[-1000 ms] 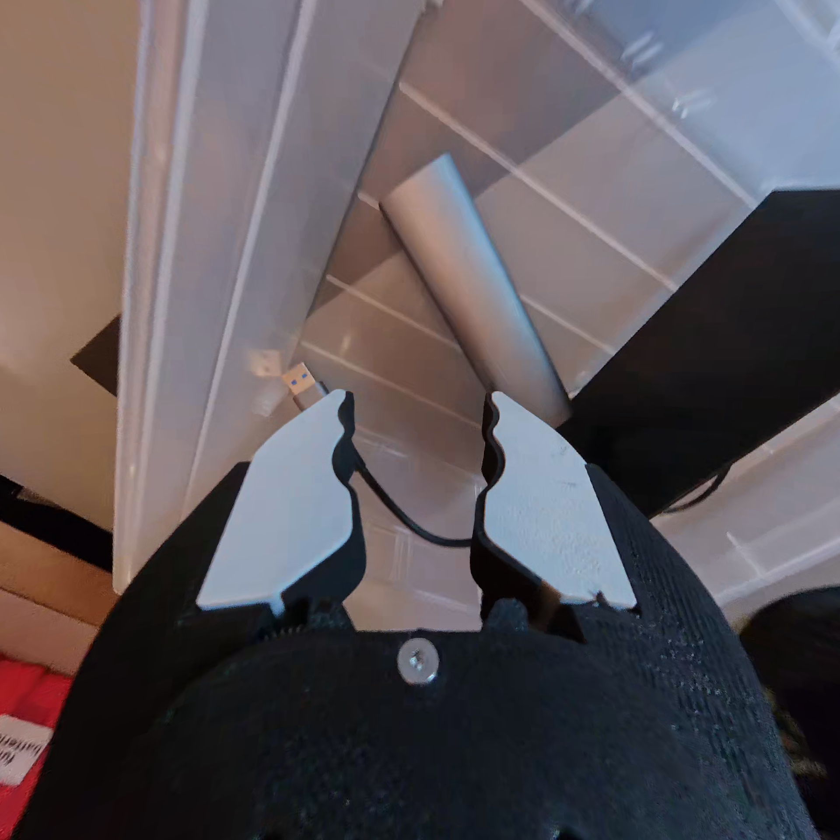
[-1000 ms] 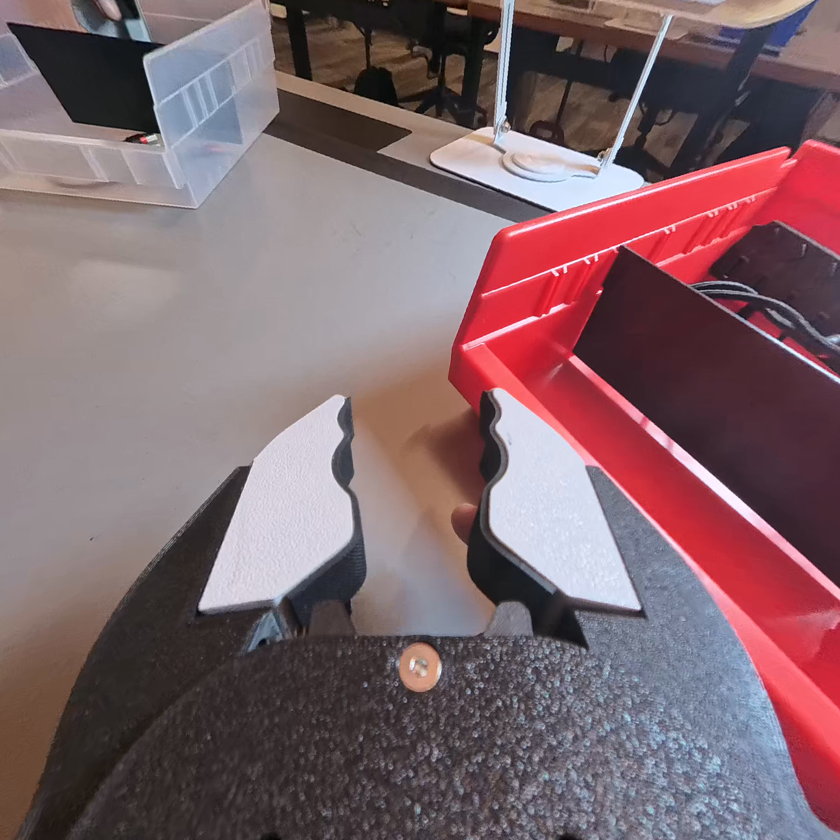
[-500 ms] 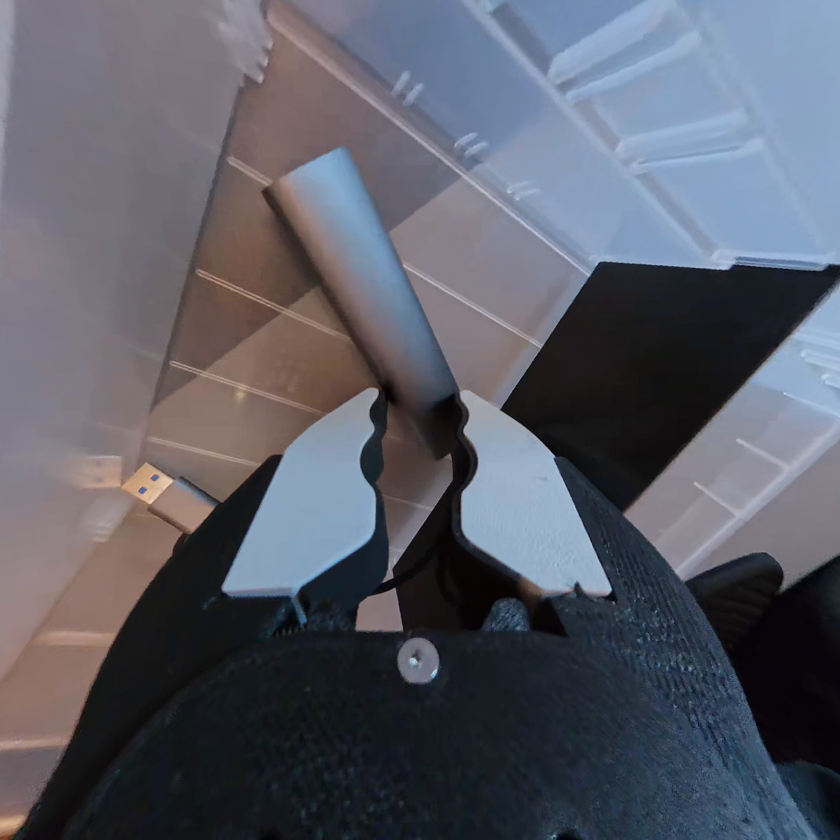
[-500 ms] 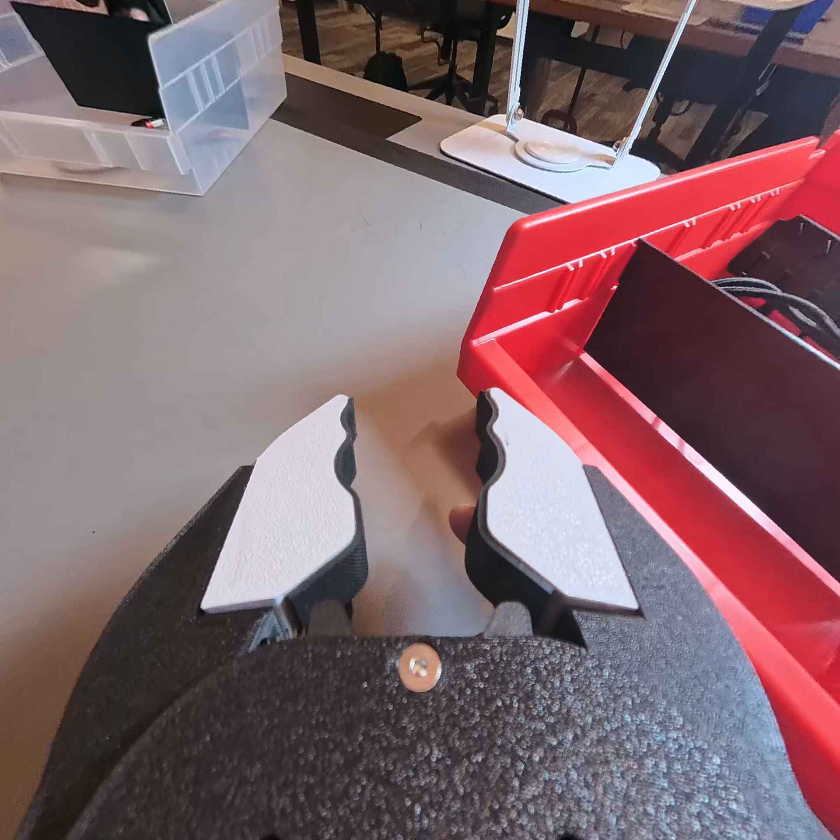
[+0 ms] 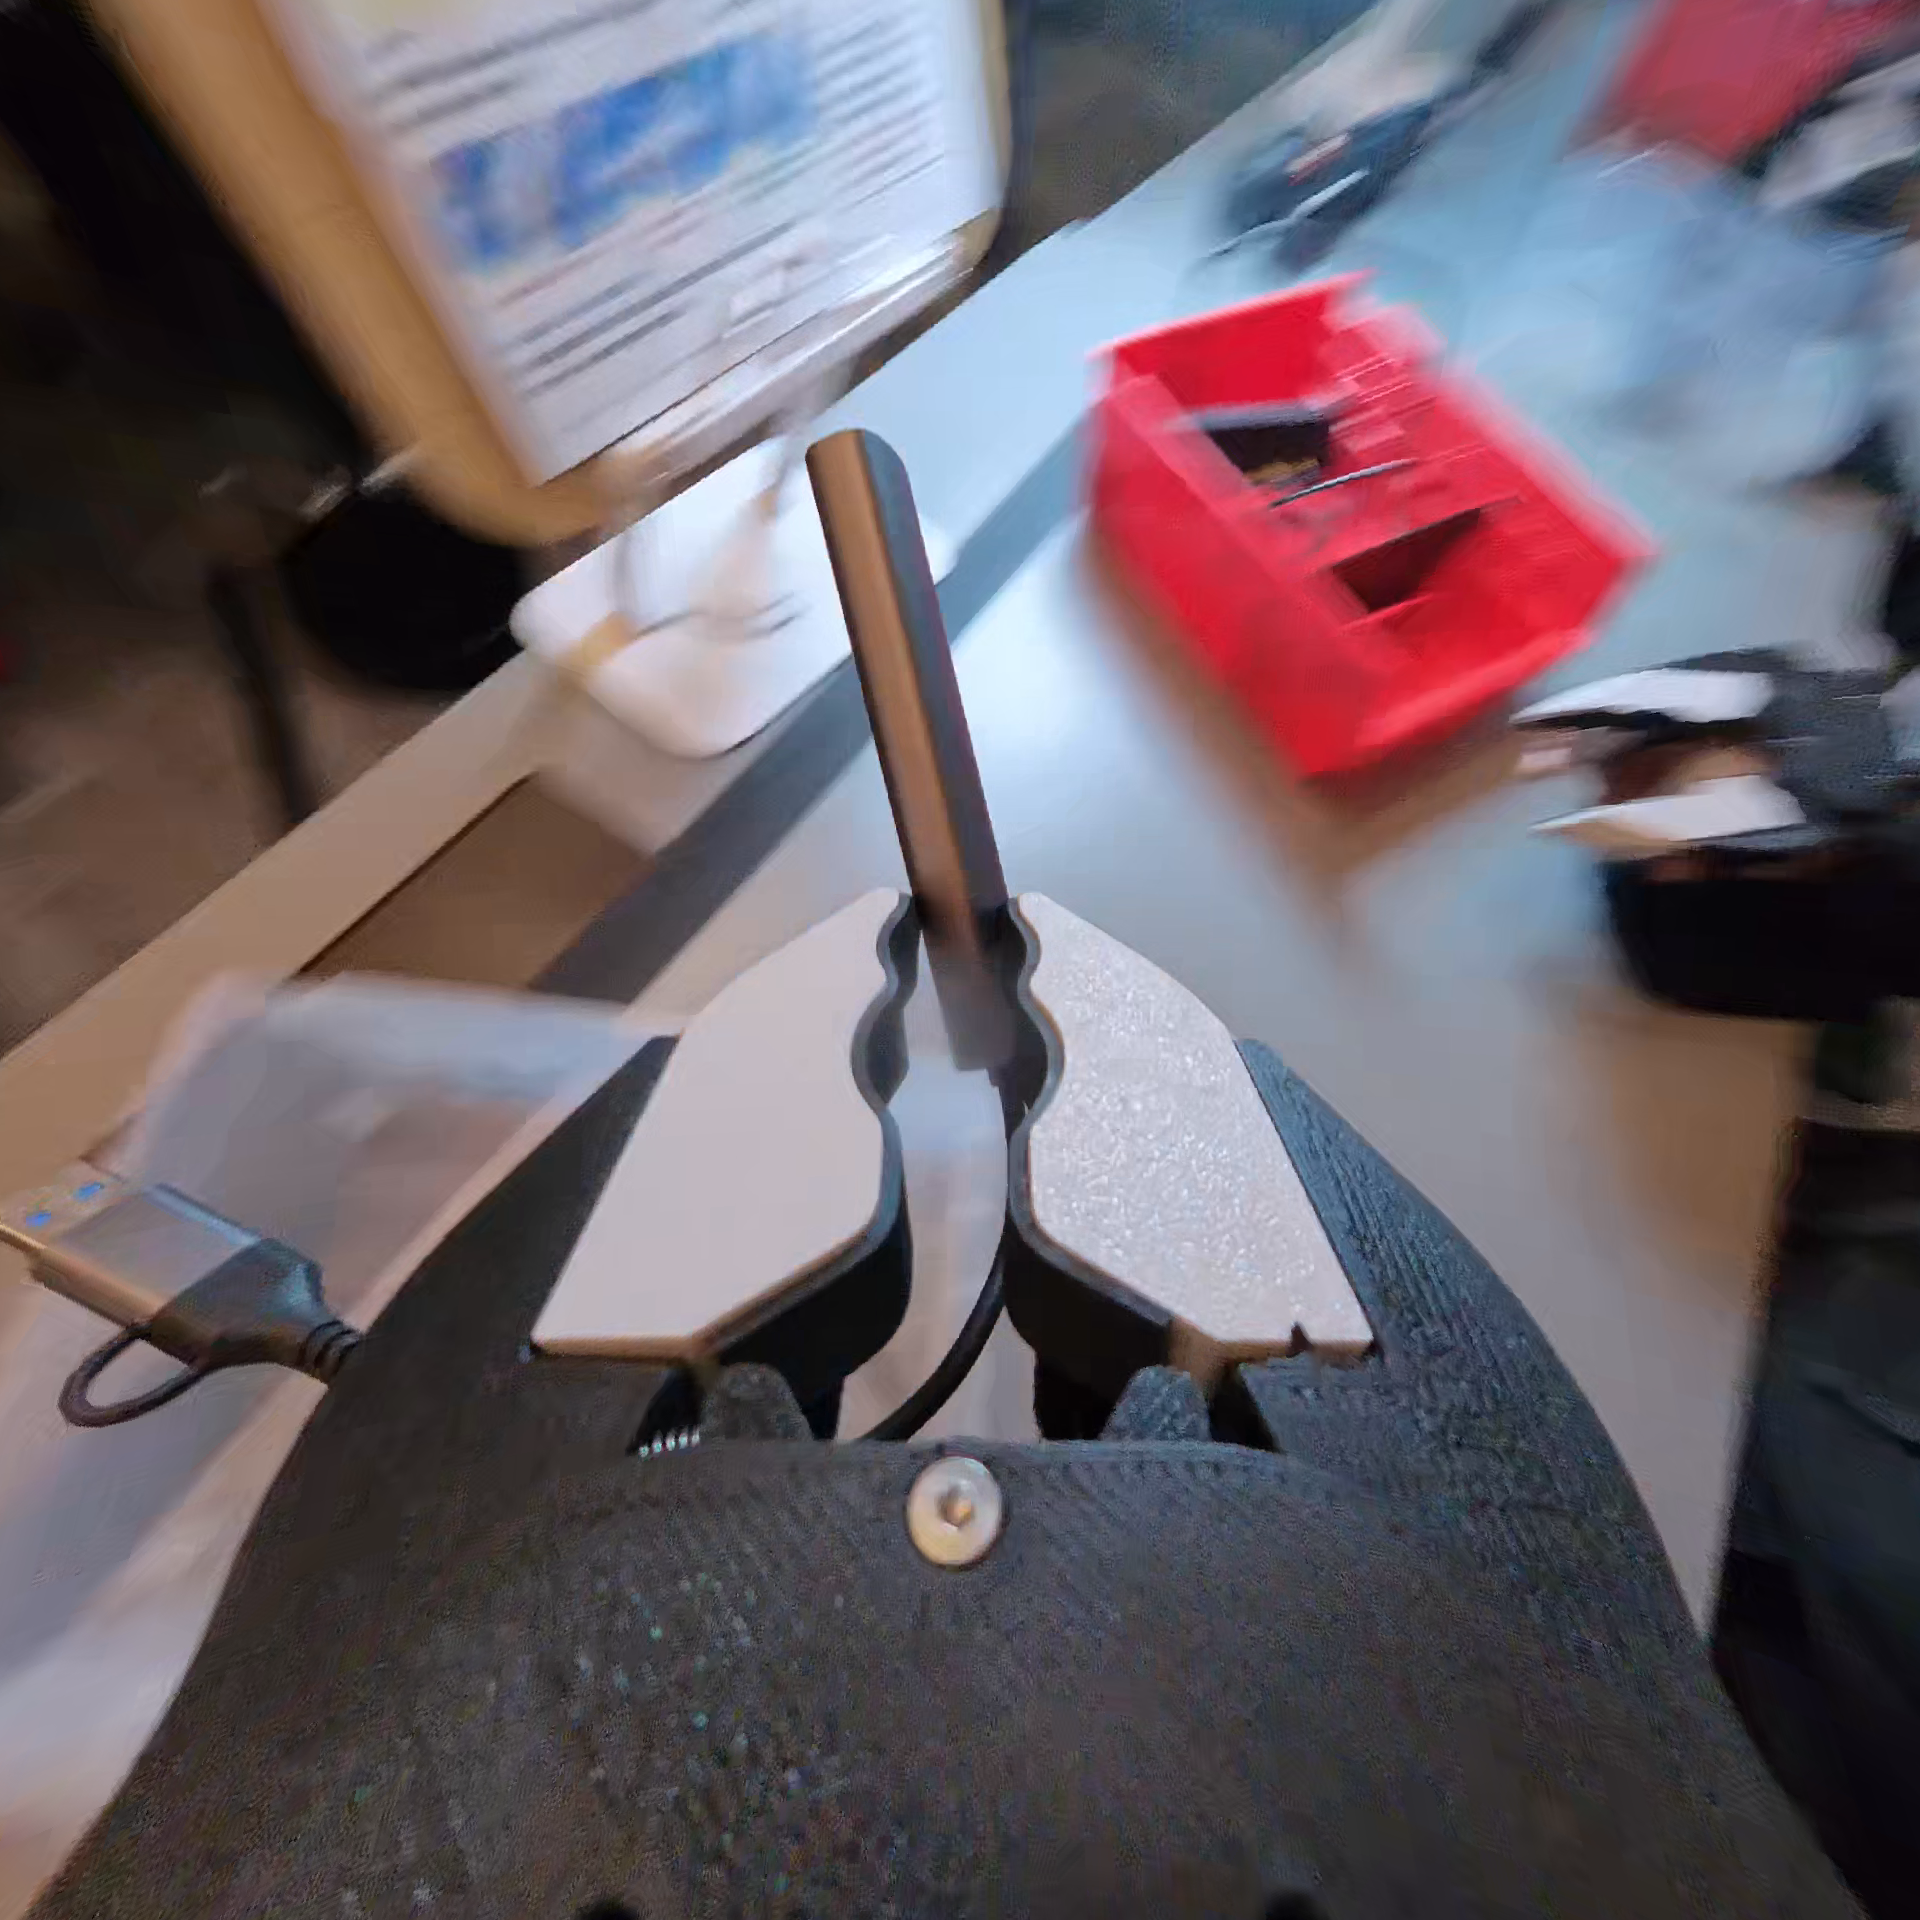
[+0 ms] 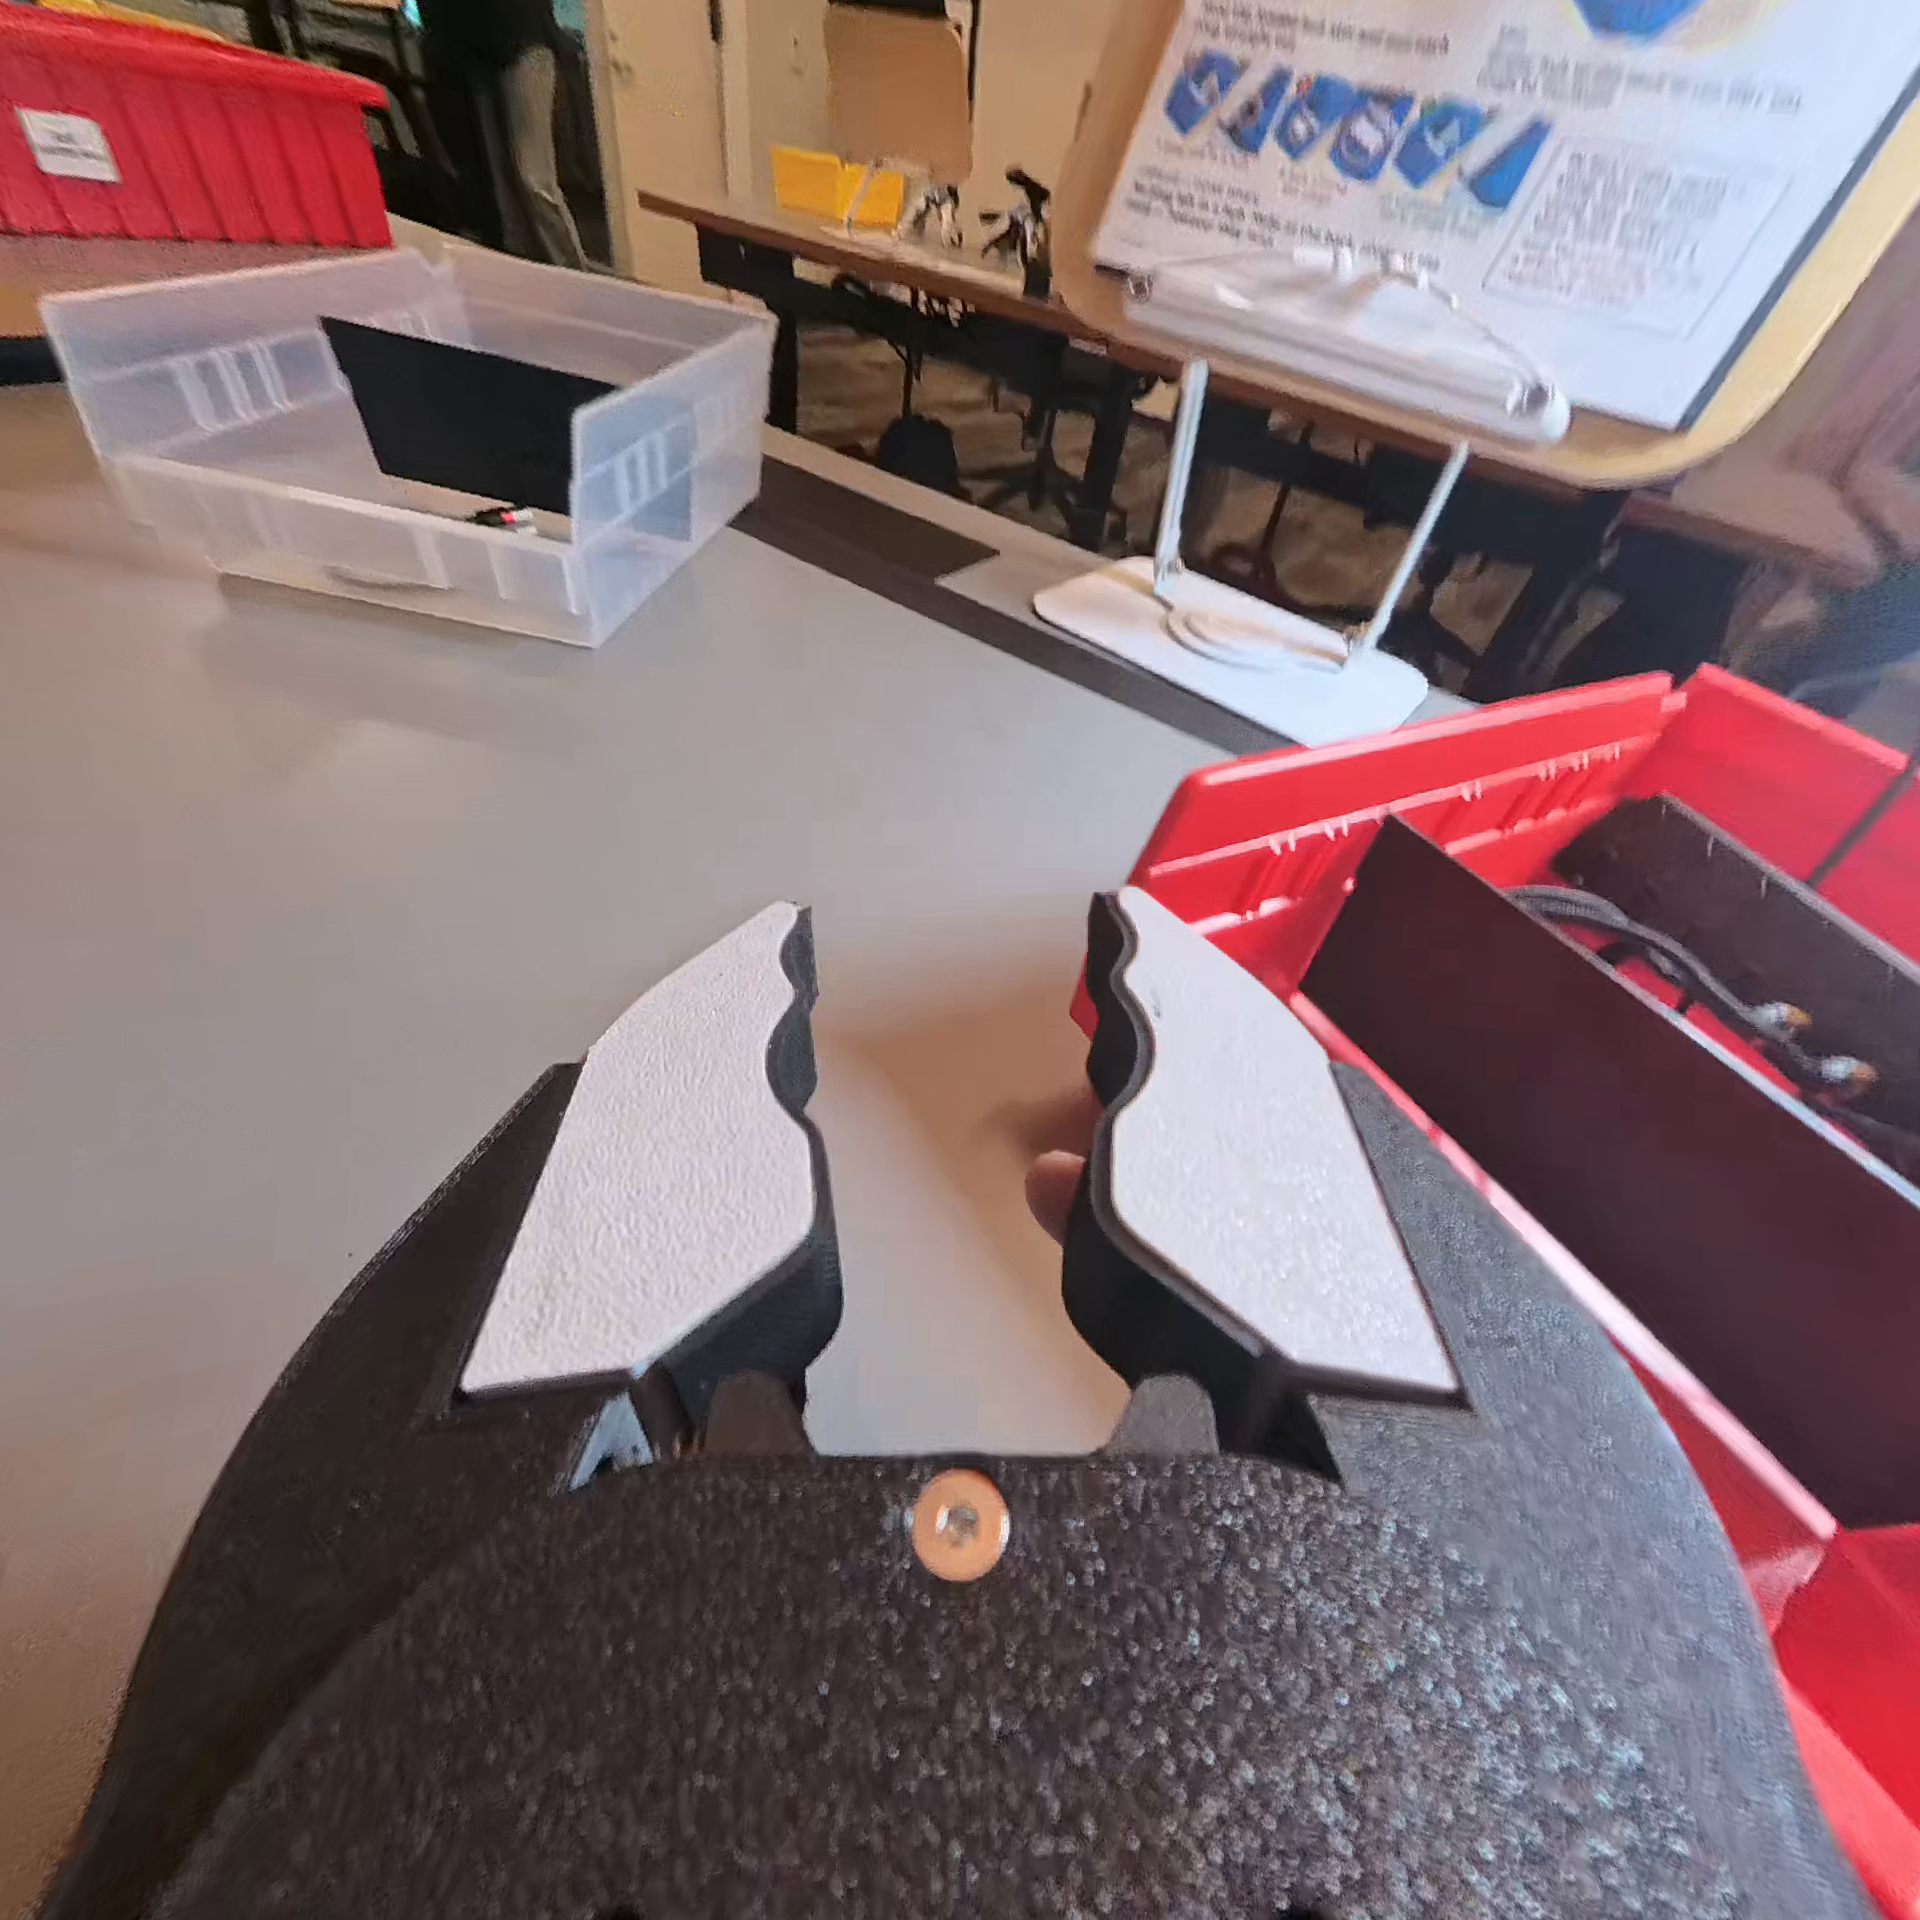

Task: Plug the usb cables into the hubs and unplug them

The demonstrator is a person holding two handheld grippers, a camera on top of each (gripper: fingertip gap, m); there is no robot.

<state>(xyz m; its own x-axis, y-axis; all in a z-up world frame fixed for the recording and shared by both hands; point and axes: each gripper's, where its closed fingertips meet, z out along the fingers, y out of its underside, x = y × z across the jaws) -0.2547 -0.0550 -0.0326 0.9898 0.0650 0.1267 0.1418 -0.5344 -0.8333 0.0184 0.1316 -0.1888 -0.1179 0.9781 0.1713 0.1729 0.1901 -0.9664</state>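
Observation:
My left gripper (image 5: pixel 961 914) is shut on a slim grey USB hub (image 5: pixel 899 665) and holds it up in the air, the hub pointing away from me. Its black cable runs back between the fingers and ends in a USB plug (image 5: pixel 135 1262) that hangs at the left. The left wrist view is blurred by motion. My right gripper (image 6: pixel 945 925) is open and empty, low over the grey table (image 6: pixel 416 831), beside the red bin (image 6: pixel 1455 790). Black cables with plugs (image 6: pixel 1704 987) lie in the red bin's far compartment.
A clear plastic bin (image 6: pixel 644 488) with a black divider stands at the far left of the table and shows below my left gripper (image 5: pixel 343 1049). A white stand (image 6: pixel 1236 634) holds a printed sheet (image 6: pixel 1475 177) at the back. The red bin (image 5: pixel 1340 561) and my right gripper (image 5: pixel 1704 758) show ahead of my left gripper. Left tips to right tips: about 40 centimetres.
My left gripper closed on the hub in the clear bin and has lifted it out, swinging up over the table. My right gripper has tilted up a little and stayed open.

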